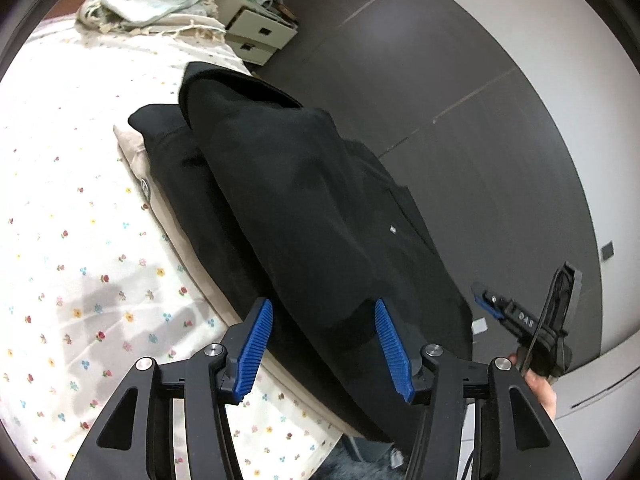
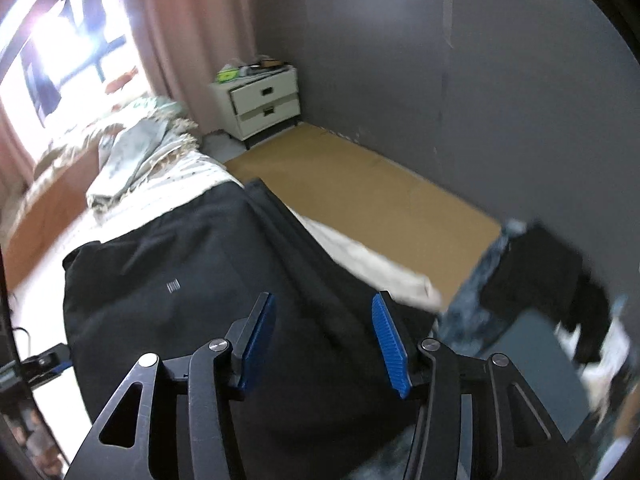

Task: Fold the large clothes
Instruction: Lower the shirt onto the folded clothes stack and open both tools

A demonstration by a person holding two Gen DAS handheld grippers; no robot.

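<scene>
A big black soft cloth garment (image 1: pixel 304 200) lies folded on the bed with the white flowery sheet (image 1: pixel 72 208). The left claw (image 1: pixel 324 340) hangs over its near end with blue ribbed fingers (image 1: pixel 256 344) spread wide, holding nothing. The right claw (image 1: pixel 486 304) shows beside it. A white two-drawer cabinet (image 1: pixel 260 36) stands far back.

Left gripper (image 1: pixel 324 308): black linkage frame, triangular cut-outs, silver pivot screws, ribbed blue pads (image 1: pixel 256 350). Right gripper (image 2: pixel 323 303): same build, same blue pads (image 2: pixel 390 346). From the left wrist camera, the right gripper carries white lettering, a black cable, bare skin below.
</scene>
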